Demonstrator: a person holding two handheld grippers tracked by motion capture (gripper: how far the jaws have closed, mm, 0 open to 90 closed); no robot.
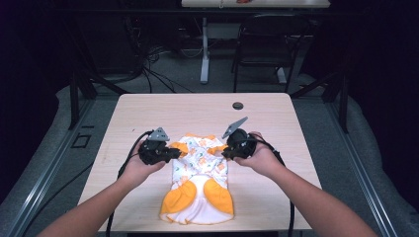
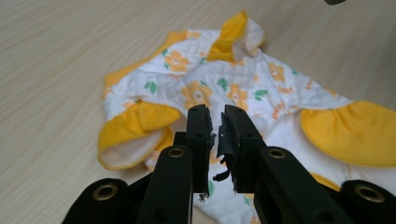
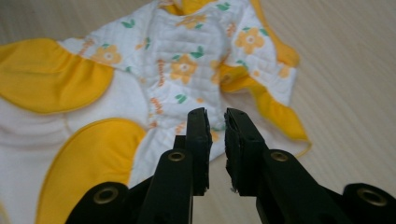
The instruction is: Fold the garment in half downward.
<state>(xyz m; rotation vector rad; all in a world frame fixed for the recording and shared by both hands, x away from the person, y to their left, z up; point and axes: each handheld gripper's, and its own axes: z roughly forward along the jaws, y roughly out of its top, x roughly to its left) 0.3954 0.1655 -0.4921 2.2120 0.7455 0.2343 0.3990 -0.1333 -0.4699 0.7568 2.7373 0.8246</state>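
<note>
Surface (image 1: 148, 106): light wood grain, with one dark round grommet hole (image 1: 237, 105) near the far edge, well apart from the work. Behind the surface stand a white leg of another desk (image 1: 204, 49) and a dark chair (image 1: 269, 44), with cables on the floor. Nothing lies between the claws and the cloth.

No containers on the surface.

Garment (image 1: 200, 175): a small quilted baby garment, white with orange flowers and green leaves, yellow trim and two yellow patches at its near end. It lies flat on the near middle of the surface, collar end toward the far side, patches toward the person.

Left claw (image 1: 174, 153): held at the garment's left sleeve, pointing toward the middle. In the left gripper view (image 2: 217, 126) the jaws stand slightly parted with a narrow gap; nothing is between them, and the garment (image 2: 224, 88) lies beyond and below the tips. Released.

Right claw (image 1: 226, 153): held at the right sleeve, mirroring the left. In the right gripper view (image 3: 217, 128) the jaws show the same narrow gap, with nothing in it; the garment (image 3: 187, 65) lies below. Released.
</note>
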